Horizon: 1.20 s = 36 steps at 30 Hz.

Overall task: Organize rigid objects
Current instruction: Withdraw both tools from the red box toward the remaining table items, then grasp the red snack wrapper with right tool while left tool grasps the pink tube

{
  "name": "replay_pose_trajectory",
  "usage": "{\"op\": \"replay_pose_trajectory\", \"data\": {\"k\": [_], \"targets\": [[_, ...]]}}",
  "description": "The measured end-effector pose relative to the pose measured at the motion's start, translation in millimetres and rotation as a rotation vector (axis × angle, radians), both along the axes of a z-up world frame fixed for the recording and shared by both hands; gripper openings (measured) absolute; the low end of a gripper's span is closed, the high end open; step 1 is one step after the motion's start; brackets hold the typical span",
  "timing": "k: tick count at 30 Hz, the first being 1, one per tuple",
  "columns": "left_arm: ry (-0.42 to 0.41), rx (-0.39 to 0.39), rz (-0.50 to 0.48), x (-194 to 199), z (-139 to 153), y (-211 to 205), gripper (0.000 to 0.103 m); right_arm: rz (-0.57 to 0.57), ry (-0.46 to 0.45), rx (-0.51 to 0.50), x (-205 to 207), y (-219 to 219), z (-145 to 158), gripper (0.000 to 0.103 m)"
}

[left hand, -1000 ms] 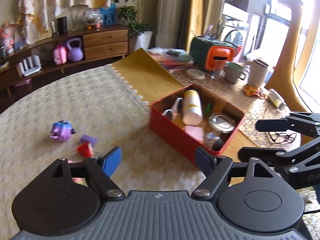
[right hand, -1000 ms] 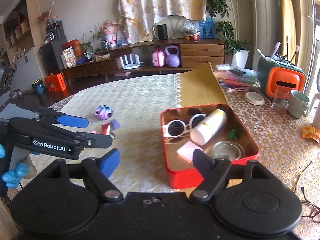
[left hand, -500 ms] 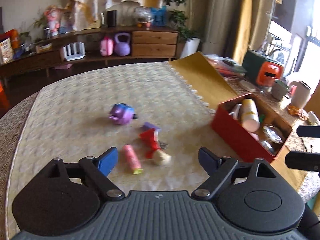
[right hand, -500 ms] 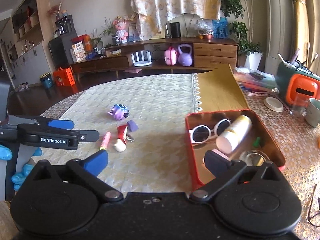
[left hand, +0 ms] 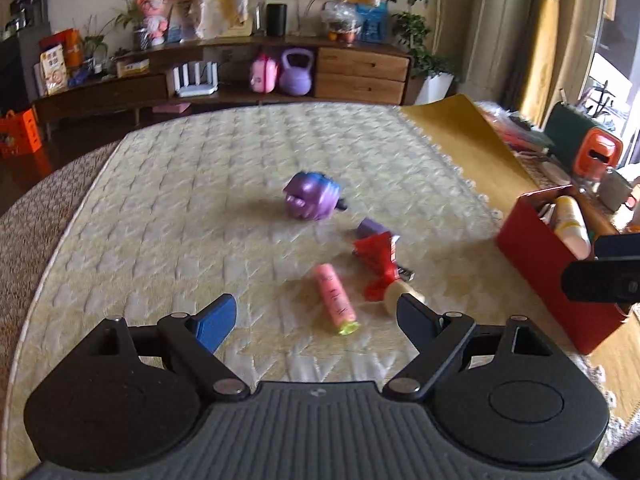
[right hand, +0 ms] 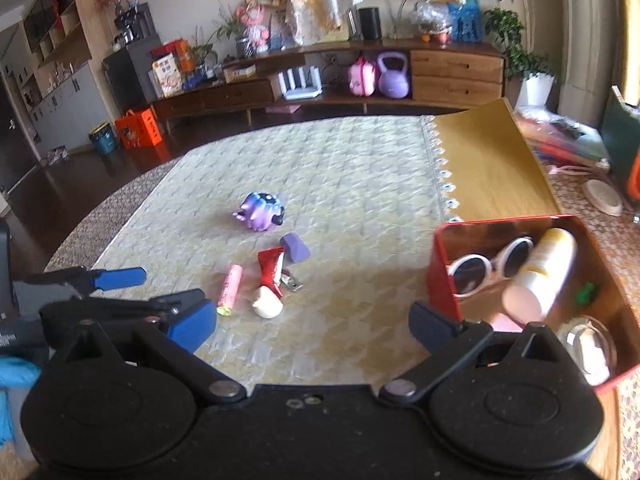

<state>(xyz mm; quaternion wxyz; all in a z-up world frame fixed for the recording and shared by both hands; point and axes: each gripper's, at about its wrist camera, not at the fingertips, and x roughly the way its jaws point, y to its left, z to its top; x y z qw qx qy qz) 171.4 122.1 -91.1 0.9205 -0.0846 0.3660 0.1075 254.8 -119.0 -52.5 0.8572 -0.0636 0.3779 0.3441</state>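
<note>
Both grippers have swung away from the red box toward the scattered toys. Left wrist view: left gripper (left hand: pixel 316 316) spread, empty; pink tube (left hand: pixel 334 299) at 12 o'clock, red box (left hand: pixel 536 256) at 3. Right wrist view: right gripper (right hand: pixel 312 320) spread, empty; purple toy (right hand: pixel 262 210) at 11.

Black ribbed gripper (left hand: pixel 316 318) body, silver pivot screws, blue jaws pads (left hand: pixel 214 322), round housings.
</note>
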Motion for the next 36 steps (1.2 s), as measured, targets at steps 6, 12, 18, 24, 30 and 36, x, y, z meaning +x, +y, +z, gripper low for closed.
{"op": "replay_pose_trajectory", "data": {"k": [6, 12, 18, 24, 30, 36], "targets": [[0.007, -0.018, 0.044, 7, -14, 5, 0.088, 0.022, 0.023, -0.027, 13, 30, -13, 0.1], [0.004, 0.007, 0.062, 14, -22, 5, 0.088, 0.036, 0.04, -0.056, 25, 54, -27, 0.096], [-0.006, 0.007, 0.091, 18, -30, 6, 0.088, 0.041, 0.06, -0.083, 38, 74, -40, 0.084], [-0.007, 0.009, 0.099, 21, -36, 6, 0.087, 0.043, 0.062, -0.107, 45, 87, -49, 0.074], [-0.003, 0.032, 0.084, 23, -41, 3, 0.087, 0.048, 0.077, -0.134, 52, 101, -58, 0.059], [0.007, 0.041, 0.073, 26, -47, 0, 0.068, 0.04, 0.093, -0.154, 56, 109, -66, 0.045]]}}
